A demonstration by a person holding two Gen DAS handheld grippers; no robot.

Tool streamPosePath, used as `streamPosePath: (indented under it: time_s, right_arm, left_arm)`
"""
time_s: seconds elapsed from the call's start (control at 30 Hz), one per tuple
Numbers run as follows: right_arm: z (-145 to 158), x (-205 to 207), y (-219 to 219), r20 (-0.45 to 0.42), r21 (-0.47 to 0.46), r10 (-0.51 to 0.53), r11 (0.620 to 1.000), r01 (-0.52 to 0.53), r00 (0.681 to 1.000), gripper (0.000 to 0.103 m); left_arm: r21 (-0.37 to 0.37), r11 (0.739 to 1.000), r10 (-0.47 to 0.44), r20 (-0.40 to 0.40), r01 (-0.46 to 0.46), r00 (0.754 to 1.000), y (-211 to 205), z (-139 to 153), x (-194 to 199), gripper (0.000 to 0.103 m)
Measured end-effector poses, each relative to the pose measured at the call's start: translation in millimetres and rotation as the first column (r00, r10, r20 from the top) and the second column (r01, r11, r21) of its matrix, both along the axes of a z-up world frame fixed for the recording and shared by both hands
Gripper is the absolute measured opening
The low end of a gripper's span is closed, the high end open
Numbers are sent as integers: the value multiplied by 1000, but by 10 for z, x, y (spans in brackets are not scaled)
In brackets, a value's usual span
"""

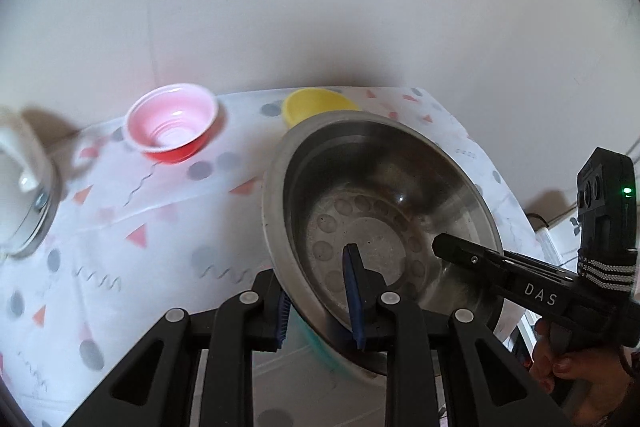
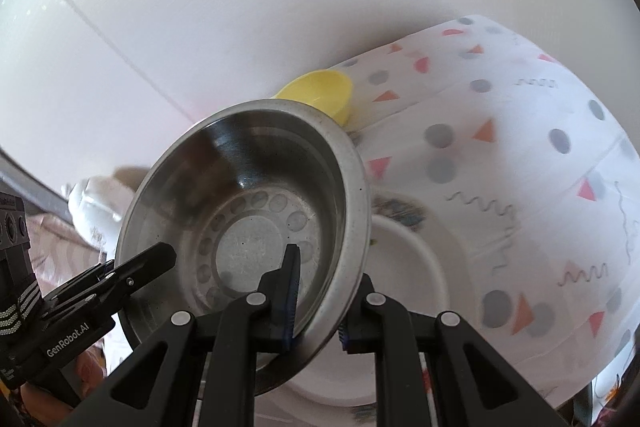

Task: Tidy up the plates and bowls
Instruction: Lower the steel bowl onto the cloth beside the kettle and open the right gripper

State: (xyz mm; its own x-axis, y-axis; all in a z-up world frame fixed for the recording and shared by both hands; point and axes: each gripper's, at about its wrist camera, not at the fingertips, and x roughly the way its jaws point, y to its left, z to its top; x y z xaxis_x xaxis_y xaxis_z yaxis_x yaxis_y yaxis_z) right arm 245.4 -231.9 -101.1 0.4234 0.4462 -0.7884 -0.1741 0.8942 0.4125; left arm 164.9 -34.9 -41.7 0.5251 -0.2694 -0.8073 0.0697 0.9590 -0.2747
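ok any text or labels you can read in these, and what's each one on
"DAS" on the right gripper, white letters along its body, left wrist view.
"GenRobot.AI" on the left gripper, along its body, right wrist view.
Small print on the black box above each gripper: too small to read.
Nothing readable on the steel bowl, the other bowls or the tablecloth.

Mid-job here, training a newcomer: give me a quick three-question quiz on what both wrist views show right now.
1. True or false: both grippers clamp the steel bowl.
2. Which lies directly under the steel bowl in the right wrist view: A) white plate B) red bowl C) yellow bowl?
3. Which finger of the left gripper sits inside the bowl?

Key: 1 true, left and right gripper on opposite rims. 2 A. 3 Its right one.
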Motion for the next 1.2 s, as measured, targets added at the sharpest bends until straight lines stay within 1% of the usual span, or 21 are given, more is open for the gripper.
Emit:
streamPosePath:
  time_s: [0.2, 0.3, 0.53, 0.7, 0.93, 1.07, 1.2]
  right_arm:
    - [-76, -52, 393, -11, -2, 83, 997, -83, 996, 16]
    - [-148, -53, 610, -21, 0, 126, 992, -126, 992, 16]
    - [-315, -79, 1100, -47, -16, 220, 975, -221, 974, 16]
    - [-377, -118, 1413, -64, -38, 269, 962, -271, 961, 17]
    - [-480, -150, 1594, -111, -58, 287, 954, -294, 952, 17]
    - [-535, -131, 1662, -123, -66, 294, 951, -303, 948, 17]
    - [-576, -115, 1677, -128, -79, 297, 948, -308, 946, 18]
  left_arm:
    - [1, 997, 80, -13, -80, 997, 334, -77, -194, 24]
    - [-10, 992, 127, -33, -128, 991, 537, -145, -328, 24]
    - [-4, 975, 220, -82, -221, 972, 972, -327, -641, 24]
    - [6, 964, 263, -131, -264, 956, 1160, -528, -722, 25]
    - [10, 960, 278, -172, -280, 945, 1243, -714, -780, 27]
    - [19, 959, 281, -178, -282, 943, 1237, -740, -757, 27]
    - [13, 957, 287, -202, -290, 936, 1254, -794, -726, 27]
